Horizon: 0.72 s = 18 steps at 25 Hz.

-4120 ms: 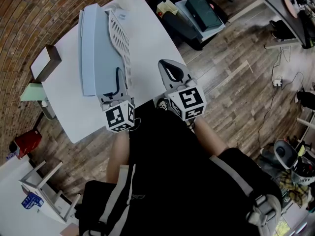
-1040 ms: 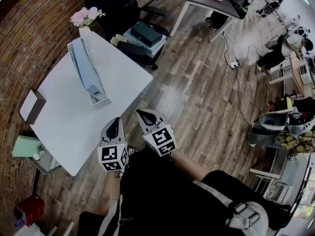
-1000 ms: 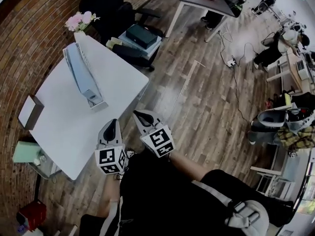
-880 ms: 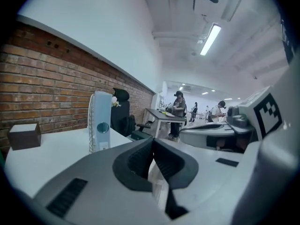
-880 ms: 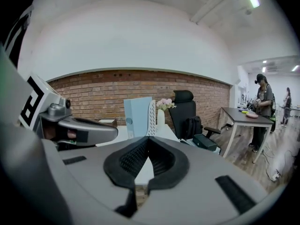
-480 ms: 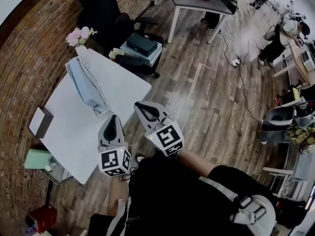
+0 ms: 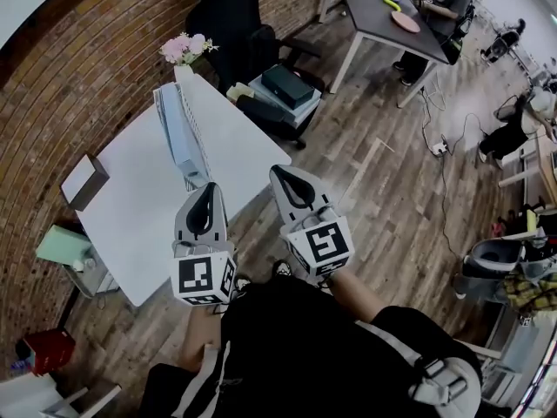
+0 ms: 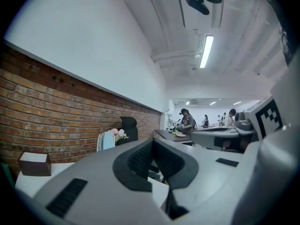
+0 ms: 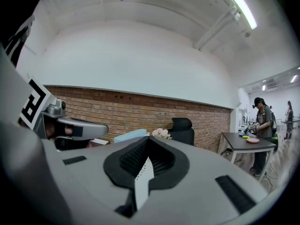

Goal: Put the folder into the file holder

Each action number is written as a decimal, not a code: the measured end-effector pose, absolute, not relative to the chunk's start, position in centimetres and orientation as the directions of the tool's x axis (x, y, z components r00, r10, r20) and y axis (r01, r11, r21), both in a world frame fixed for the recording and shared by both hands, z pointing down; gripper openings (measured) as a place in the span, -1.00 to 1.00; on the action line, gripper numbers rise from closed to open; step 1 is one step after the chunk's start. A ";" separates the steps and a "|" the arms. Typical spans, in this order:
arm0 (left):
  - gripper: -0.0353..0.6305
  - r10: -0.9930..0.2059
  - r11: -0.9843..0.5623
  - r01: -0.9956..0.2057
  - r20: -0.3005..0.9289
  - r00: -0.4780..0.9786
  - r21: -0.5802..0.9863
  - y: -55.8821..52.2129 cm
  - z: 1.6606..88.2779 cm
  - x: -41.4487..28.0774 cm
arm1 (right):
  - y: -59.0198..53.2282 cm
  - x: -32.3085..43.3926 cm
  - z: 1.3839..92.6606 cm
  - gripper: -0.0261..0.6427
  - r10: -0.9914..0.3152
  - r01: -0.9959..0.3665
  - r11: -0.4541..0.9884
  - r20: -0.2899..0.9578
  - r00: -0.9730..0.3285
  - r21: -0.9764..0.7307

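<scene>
The light blue folder [image 7: 177,129] stands upright in the white mesh file holder [image 7: 197,127] on the white table [image 7: 139,207]. It also shows far off as the folder [image 8: 107,140] in the left gripper view and the folder [image 9: 131,135] in the right gripper view. My left gripper [image 7: 206,190] is held up over the table's near corner, shut with nothing in it. My right gripper [image 7: 284,174] hangs beside it over the wooden floor, also shut and empty. Neither touches the holder. Both sets of jaws, left gripper [image 8: 153,143] and right gripper [image 9: 147,142], point level across the room.
A brown box [image 7: 84,181] sits at the table's left edge and a vase of pink flowers [image 7: 184,50] at its far corner. Beyond stand a black office chair [image 7: 228,7] and a stack with a dark case [image 7: 289,85]. A person works at a dark desk [image 7: 383,16].
Four seconds ago my grippers were down at the folder and holder; now both are drawn back near my body, empty. Over the last second the view swung and the grippers rose slightly.
</scene>
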<state>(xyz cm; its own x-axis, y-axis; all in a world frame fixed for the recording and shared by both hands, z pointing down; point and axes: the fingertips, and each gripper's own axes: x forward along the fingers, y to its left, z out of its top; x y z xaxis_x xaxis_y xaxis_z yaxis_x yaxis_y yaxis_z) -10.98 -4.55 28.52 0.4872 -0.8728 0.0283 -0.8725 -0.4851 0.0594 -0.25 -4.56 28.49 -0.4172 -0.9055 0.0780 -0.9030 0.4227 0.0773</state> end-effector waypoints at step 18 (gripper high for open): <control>-0.83 -0.887 -0.462 -0.886 0.002 0.462 0.039 -4.6 27.4 -10.8 | -4.6 2.1 26.4 -0.90 -0.928 -0.922 0.372 0.038 -0.370 0.108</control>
<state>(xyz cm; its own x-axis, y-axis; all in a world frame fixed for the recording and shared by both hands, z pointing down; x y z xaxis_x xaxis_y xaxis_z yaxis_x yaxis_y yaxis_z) -10.84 -4.55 27.39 0.4621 -0.8868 0.0021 -0.8862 -0.4616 0.0392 2.12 -4.63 26.42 -0.3701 -0.9282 0.0381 -0.9219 0.3720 0.1079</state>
